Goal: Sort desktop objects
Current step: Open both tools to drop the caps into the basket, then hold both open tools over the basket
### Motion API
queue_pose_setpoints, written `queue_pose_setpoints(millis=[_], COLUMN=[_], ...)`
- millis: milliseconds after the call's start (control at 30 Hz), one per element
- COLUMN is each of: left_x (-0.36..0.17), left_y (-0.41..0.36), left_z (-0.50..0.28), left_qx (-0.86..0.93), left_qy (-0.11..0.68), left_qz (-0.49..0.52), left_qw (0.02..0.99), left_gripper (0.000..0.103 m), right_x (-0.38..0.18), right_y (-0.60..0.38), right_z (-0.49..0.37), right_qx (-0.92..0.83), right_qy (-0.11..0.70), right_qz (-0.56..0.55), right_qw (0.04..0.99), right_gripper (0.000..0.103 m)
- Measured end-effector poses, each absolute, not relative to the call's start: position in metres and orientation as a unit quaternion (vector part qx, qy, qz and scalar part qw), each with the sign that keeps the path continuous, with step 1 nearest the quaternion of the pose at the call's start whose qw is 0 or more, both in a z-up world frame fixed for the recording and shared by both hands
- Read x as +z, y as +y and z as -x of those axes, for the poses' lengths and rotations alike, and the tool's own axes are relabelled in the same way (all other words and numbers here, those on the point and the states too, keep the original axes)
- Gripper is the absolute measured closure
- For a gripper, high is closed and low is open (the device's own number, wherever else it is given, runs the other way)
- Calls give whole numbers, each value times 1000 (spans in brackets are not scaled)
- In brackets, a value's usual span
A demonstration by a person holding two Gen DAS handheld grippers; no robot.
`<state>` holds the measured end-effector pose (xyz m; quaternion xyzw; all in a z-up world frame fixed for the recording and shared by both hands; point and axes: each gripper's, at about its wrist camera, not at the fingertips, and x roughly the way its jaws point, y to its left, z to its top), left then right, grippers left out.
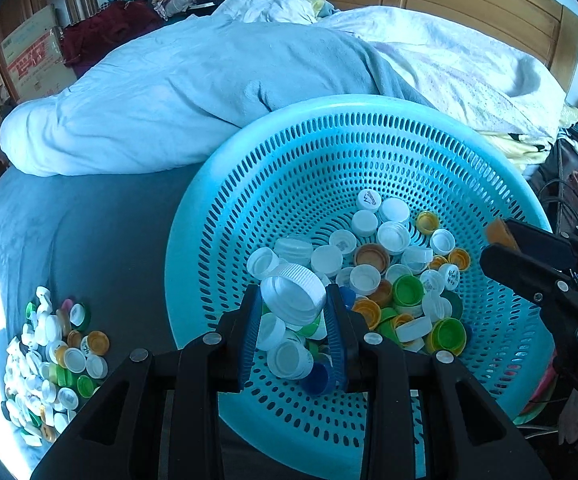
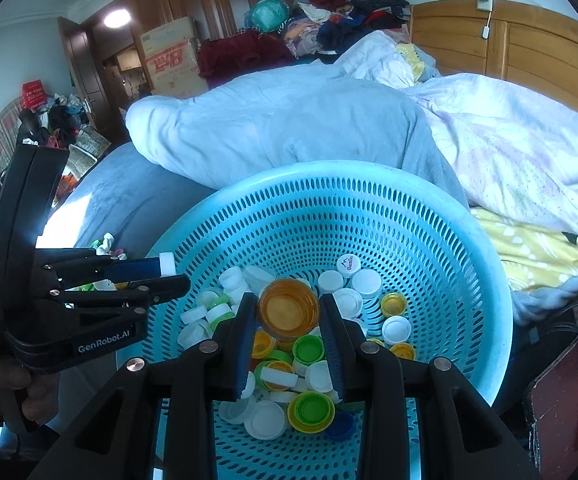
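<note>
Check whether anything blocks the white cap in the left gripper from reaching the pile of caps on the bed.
Nothing visible does. The left gripper holds the white cap above the basket, clear of its rim. Between the rim and the pile of caps lies only bare blue sheet.

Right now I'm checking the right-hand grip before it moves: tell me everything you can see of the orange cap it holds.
The orange cap is round, translucent amber plastic with a ribbed outer wall. Its hollow side is tipped toward the camera, showing a smooth inner disc. The right gripper is shut on it, one pad on each side wall. It hangs above the caps in the blue basket, apparently clear of them.
</note>
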<state>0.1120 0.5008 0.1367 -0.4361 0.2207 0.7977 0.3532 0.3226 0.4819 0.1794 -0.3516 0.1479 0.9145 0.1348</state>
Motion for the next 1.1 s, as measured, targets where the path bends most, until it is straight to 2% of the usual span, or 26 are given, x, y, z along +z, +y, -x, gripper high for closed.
queue_pose_setpoints(millis=[333,367,400,433,467,500,967,1100], left_x=[130,129,128,126,126,125,107,103], left_y=[503,503,504,504,504,504,497,500], left_z=[-113,-113,-113,-114,-113,-113,-91,-87], left_qx=[790,791,790,789,788,788,812,816], left_qy=[219,223,226,227,225,222,151,158], left_qz=[443,441,440,441,441,439,411,404], left_qw=[362,362,361,362,367,371,385,382], left_gripper=[76,75,75,71,66,65,65,65], right_x=[172,172,171,172,172,173,152,154], right_y=[479,479,479,478,478,478,499,499], right_z=[-318,-318,-317,-317,-318,-319,-307,-306], right_qx=[912,912,912,913,914,915,916,917], right_qy=[153,154,153,152,150,149,136,137], right_qz=[358,359,359,356,353,348,336,334], right_qw=[129,127,128,131,135,140,171,168], right_gripper=[68,62,46,36,23,18,15,15])
